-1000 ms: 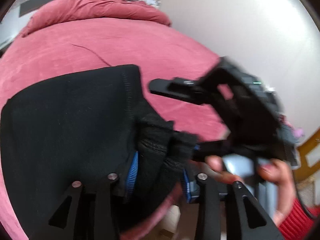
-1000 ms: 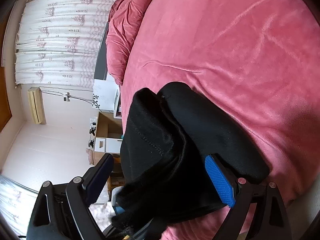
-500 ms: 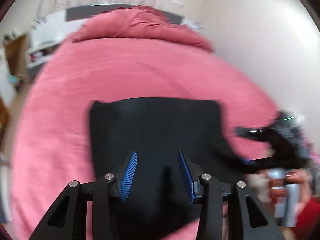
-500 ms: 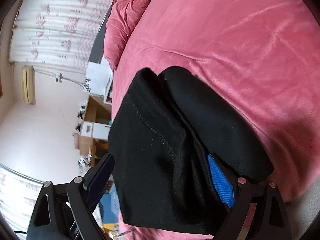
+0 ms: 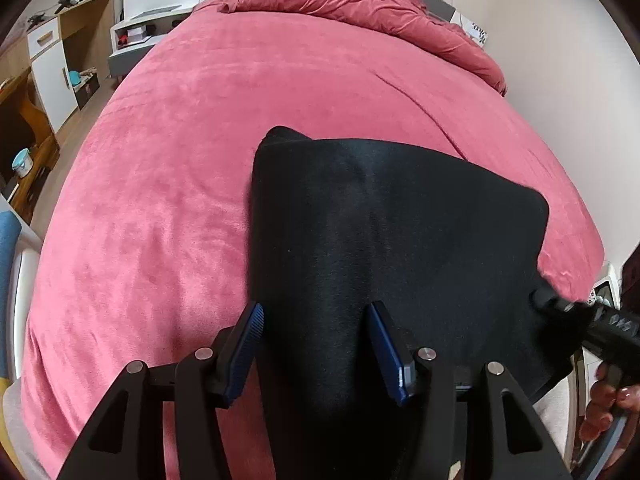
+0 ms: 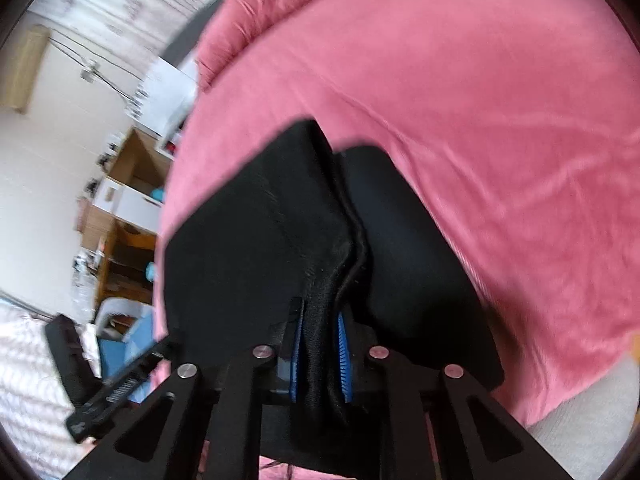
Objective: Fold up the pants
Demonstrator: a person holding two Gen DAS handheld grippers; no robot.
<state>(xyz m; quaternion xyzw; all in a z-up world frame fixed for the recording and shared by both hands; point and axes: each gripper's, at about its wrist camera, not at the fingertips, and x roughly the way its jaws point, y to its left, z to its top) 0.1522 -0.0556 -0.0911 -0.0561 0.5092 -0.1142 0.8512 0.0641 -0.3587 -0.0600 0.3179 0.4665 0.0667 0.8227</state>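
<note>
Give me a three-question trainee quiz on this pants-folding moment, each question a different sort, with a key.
1. True or false: the right gripper is clamped on a bunch of the black pants.
2. Multiple choice: the left gripper is A) shut on the pants, B) open above the pants, C) gripping the pink bedspread.
3. Fill in: the pants lie on a ____ bedspread.

Key: 1 true; 2 B; 3 pink.

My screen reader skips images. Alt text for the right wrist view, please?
The right gripper has just closed on a bunched edge of the black pants, which lie on a pink bedspread. Blurred shelves stand at left.
</note>
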